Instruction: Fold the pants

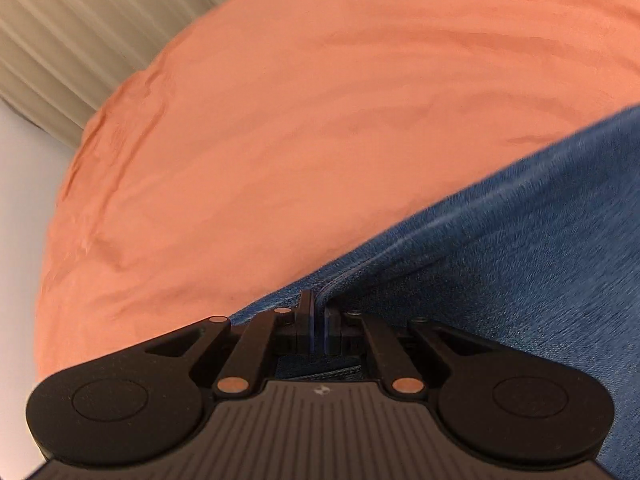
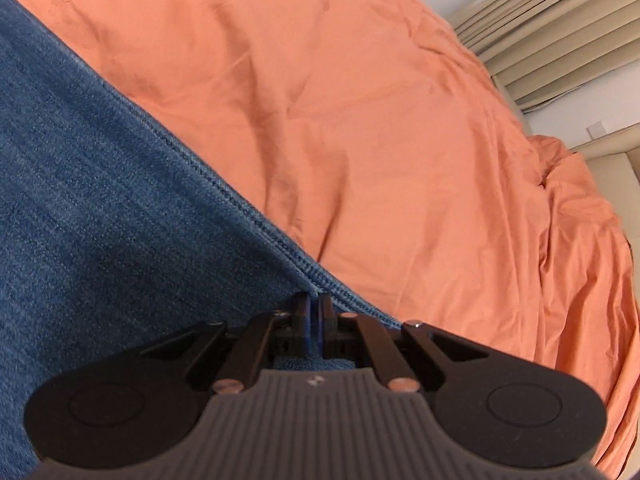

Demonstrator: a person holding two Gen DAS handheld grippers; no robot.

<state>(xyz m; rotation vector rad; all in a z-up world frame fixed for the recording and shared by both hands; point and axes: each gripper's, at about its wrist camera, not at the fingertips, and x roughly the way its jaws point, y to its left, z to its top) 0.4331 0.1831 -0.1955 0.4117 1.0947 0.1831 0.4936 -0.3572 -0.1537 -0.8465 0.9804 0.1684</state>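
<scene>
Blue denim pants (image 1: 520, 248) stretch from my left gripper (image 1: 319, 308) up toward the right edge of the left wrist view. That gripper is shut on the pants' folded edge, with denim pinched between its black fingers. In the right wrist view the same pants (image 2: 88, 184) fill the left side, their stitched seam running diagonally down to my right gripper (image 2: 315, 308). This gripper is shut on the seam edge, and blue cloth shows between and behind its fingers. The rest of the pants lies outside both views.
An orange, wrinkled bedsheet (image 1: 280, 140) covers the bed under the pants and also fills much of the right wrist view as the bedsheet (image 2: 380, 140). Beige pleated curtains (image 1: 60, 48) hang past the bed; curtains (image 2: 560, 28) and a pale wall stand at the far right.
</scene>
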